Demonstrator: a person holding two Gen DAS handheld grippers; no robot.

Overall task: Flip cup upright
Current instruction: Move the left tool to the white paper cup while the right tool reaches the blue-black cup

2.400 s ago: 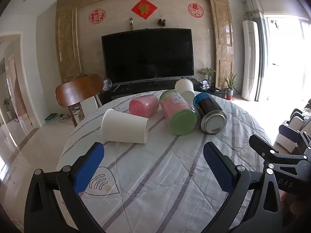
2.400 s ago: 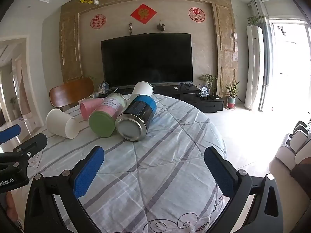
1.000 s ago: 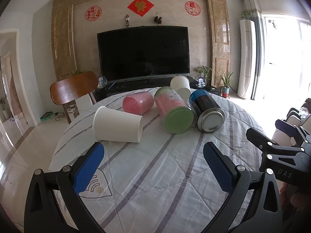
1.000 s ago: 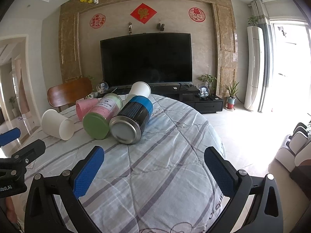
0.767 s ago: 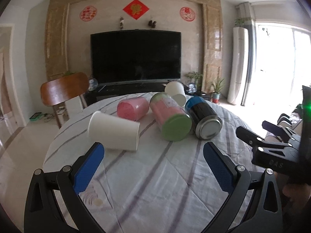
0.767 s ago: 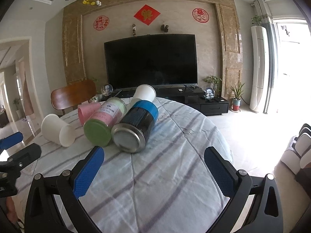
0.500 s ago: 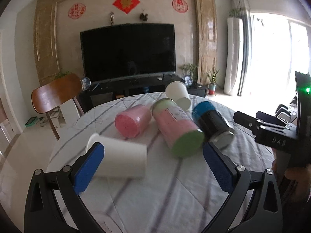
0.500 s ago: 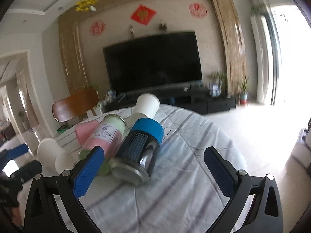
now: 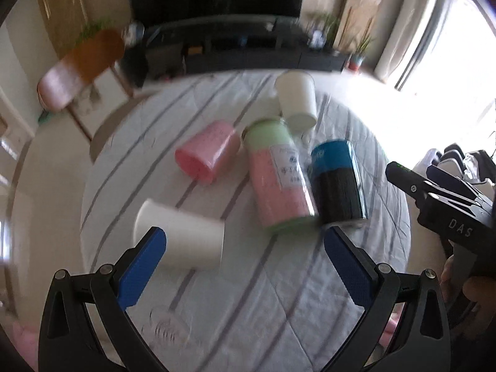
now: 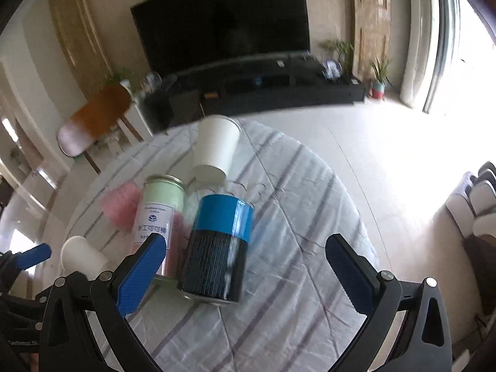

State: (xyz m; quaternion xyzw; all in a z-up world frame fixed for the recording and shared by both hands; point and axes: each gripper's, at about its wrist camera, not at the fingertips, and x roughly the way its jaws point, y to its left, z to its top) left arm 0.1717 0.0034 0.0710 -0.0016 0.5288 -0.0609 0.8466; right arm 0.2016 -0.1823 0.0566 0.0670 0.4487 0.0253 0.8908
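Both the left gripper (image 9: 245, 257) and right gripper (image 10: 245, 263), fingers spread and empty, now look down on the toppled cups (image 9: 179, 241).

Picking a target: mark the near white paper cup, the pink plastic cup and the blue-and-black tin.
near white paper cup (image 9: 186, 241), left wrist view, side wall
pink plastic cup (image 9: 207, 152), left wrist view, side wall
blue-and-black tin (image 10: 217, 248), right wrist view, side wall

On the round table (image 9: 310, 310): two white paper cups, one near left (image 9: 183, 241), one far (image 9: 296, 100); one pink cup (image 9: 207, 152); two lying canisters, one pink-and-green (image 9: 279, 176), one blue-and-black (image 9: 338, 183). One wooden chair (image 9: 80, 68), far left.
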